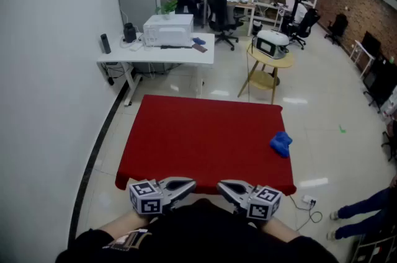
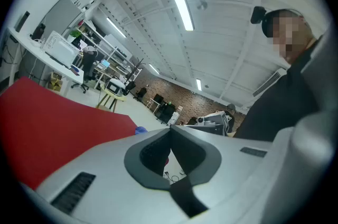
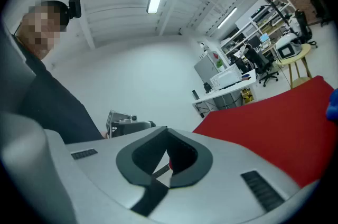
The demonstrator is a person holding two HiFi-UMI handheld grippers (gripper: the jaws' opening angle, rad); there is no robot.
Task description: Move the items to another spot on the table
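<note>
Well ahead of the jaws and to their right, a blue item (image 1: 281,143) lies at the red counter's (image 1: 198,131) right edge, while the left gripper (image 1: 189,183) and the right gripper (image 1: 222,186) hover at its near edge, both with jaws pressed together and empty.

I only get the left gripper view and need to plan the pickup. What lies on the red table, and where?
Observer: A single blue item, close to the right edge of the red table.
Operator: Where are the right tongs?
Observer: The right tongs hang at the table's near edge, tip pointing at the left tongs, with a gap between them.
Operator: Do the right tongs hold anything?
Observer: No. The right gripper view shows them shut and empty.
</note>
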